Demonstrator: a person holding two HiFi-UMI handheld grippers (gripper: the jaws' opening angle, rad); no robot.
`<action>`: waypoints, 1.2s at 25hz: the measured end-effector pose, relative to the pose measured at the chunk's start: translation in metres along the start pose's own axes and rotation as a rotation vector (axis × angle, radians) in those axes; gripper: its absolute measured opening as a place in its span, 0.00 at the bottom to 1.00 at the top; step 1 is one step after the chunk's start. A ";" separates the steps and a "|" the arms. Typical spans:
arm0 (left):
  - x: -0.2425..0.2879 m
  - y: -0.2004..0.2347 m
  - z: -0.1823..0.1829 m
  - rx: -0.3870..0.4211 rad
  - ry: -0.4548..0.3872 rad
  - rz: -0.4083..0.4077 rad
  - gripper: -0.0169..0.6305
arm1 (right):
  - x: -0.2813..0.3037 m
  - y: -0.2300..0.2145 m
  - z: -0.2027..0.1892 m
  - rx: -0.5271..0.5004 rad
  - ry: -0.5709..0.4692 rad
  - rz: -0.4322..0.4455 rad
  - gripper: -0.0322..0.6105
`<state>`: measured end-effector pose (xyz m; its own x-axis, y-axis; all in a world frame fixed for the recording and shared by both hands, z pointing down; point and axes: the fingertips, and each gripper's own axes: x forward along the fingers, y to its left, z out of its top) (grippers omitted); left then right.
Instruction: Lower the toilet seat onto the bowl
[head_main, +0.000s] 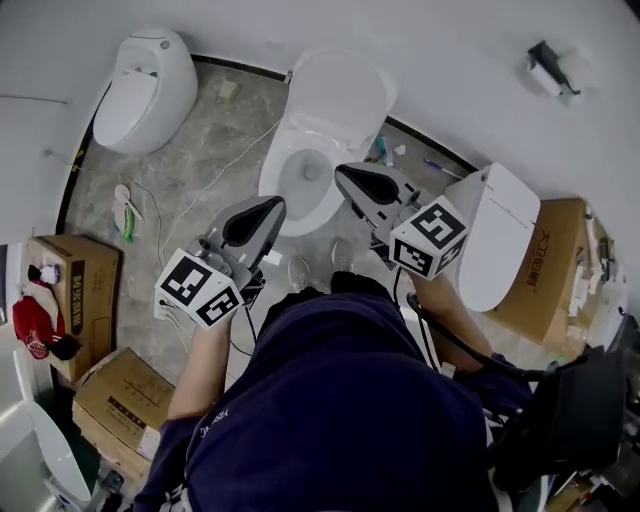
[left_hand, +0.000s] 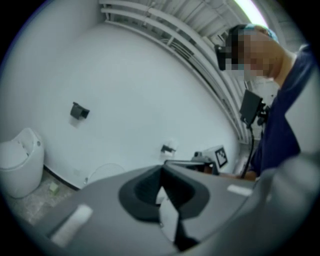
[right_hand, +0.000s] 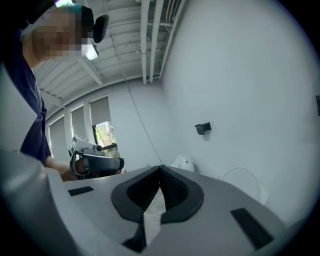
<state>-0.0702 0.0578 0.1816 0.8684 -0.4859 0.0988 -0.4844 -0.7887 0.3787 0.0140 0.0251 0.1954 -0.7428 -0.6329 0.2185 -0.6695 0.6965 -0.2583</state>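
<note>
The white toilet (head_main: 318, 150) stands against the wall in the middle of the head view. Its lid (head_main: 338, 92) leans back on the wall, and a white ring lies around the bowl opening (head_main: 305, 176). Both grippers are held up in the air in front of it and touch nothing. My left gripper (head_main: 272, 208) is shut and empty, pointing at the bowl's front from the left. My right gripper (head_main: 342, 172) is shut and empty too, its tip over the bowl's right rim. Each gripper view shows closed jaws, left gripper (left_hand: 162, 169) and right gripper (right_hand: 160, 167), against the white wall.
A second white toilet (head_main: 145, 90) stands at the far left and a third (head_main: 500, 235) sits on a cardboard box at the right. Cardboard boxes (head_main: 75, 290) line the left side. A paper holder (head_main: 550, 70) hangs on the wall. Cables (head_main: 215, 180) trail over the floor.
</note>
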 end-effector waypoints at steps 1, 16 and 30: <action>-0.002 -0.003 0.004 0.009 -0.006 -0.005 0.03 | -0.005 0.006 0.005 0.003 -0.016 0.002 0.06; -0.010 -0.024 0.025 0.059 -0.049 -0.062 0.03 | -0.038 0.035 0.032 -0.004 -0.100 -0.055 0.06; 0.005 -0.025 0.031 0.069 -0.046 -0.073 0.03 | -0.036 0.025 0.034 -0.009 -0.083 -0.061 0.06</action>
<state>-0.0571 0.0630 0.1444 0.8965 -0.4419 0.0306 -0.4278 -0.8458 0.3187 0.0245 0.0543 0.1487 -0.6971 -0.7002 0.1544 -0.7140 0.6582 -0.2386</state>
